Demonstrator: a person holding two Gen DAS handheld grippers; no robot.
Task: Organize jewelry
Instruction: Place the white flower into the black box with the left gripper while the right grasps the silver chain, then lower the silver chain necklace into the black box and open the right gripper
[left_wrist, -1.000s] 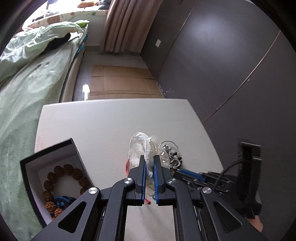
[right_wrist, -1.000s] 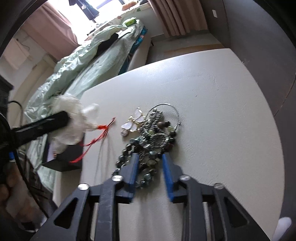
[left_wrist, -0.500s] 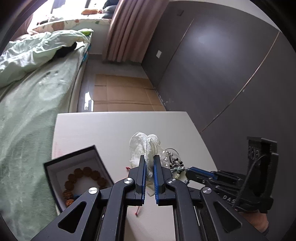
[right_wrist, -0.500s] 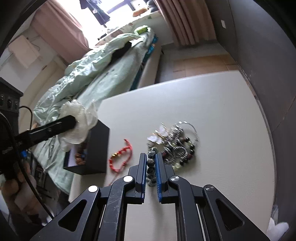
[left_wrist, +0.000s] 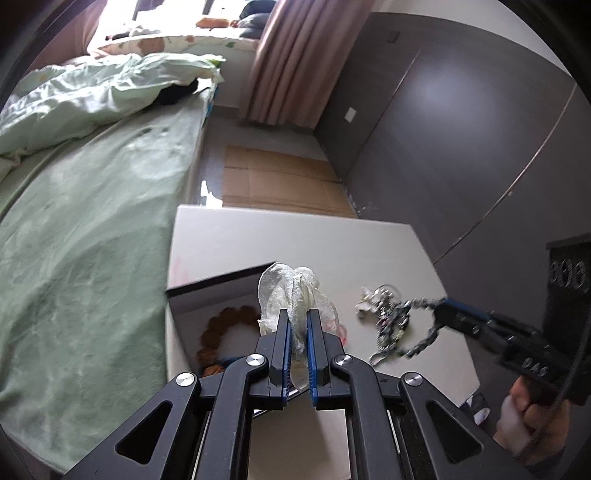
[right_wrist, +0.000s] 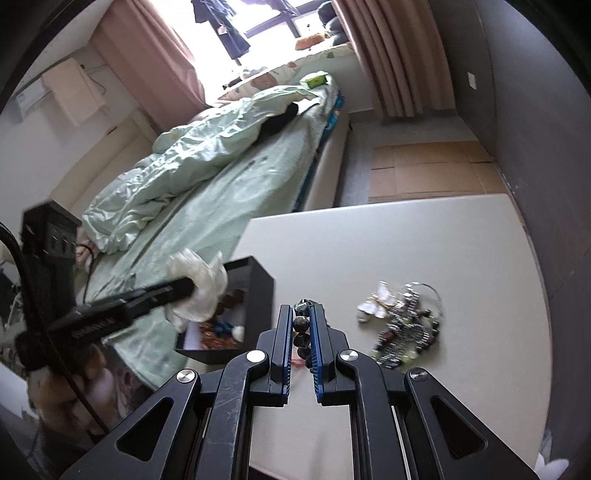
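We see right gripper (right_wrist: 303, 328) jaws clenched on dark bead strand (right_wrist: 300, 325), glossy round beads, lifted above counter (right_wrist: 424, 236). Left gripper (left_wrist: 296, 332) jaws pinching crumpled white pouch (left_wrist: 291, 291) over black box (left_wrist: 210, 291).

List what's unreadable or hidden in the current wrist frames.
- Box contents, left wrist view: the crumpled white bag and the left gripper cover part of the brown bead bracelet.
- Dark bead strand, right wrist view: its lower end is hidden by the right gripper.
- Jewelry pile, both views: motion-blurred, pieces can't be told apart.
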